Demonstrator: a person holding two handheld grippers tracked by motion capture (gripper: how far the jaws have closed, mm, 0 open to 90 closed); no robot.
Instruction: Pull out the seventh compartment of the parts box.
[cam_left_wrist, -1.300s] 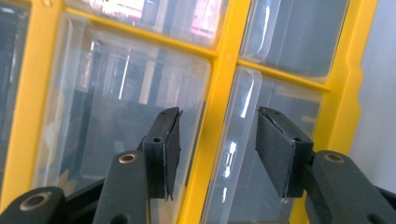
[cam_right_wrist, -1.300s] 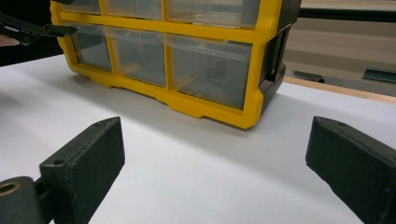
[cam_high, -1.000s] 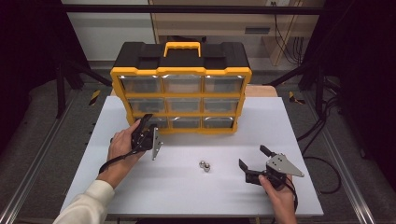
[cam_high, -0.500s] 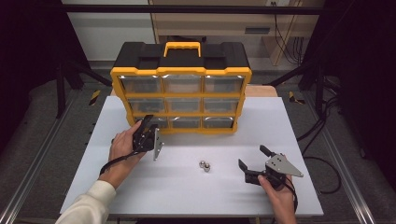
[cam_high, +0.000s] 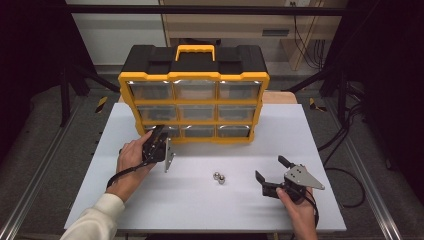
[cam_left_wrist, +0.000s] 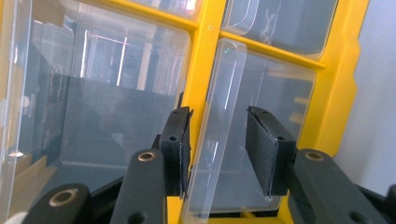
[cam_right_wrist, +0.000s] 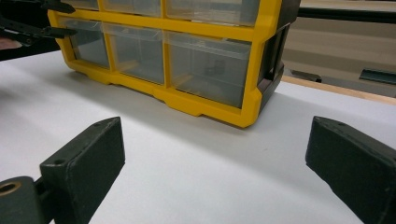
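So left gripper (cam_high: 156, 136) up against bottom-left drawer (cam_left_wrist: 243, 140) of yellow organizer (cam_high: 194, 80) at table's (cam_high: 90, 165) back – fingers (cam_left_wrist: 268, 149) just been closing, clear drawer pull tab (cam_left_wrist: 219, 126) between them, small gap on one side. Right gripper (cam_high: 270, 172) rests on table, fingers wide, nothing between. Two metal balls (cam_high: 219, 177) lie between grippers.

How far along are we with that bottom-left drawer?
Early. The left gripper has reached the organizer's bottom-left drawer; its jaws have just been closing around the clear pull tab, not yet clamped. The drawer looks closed. The two metal balls lie on the table; the right gripper waits open.
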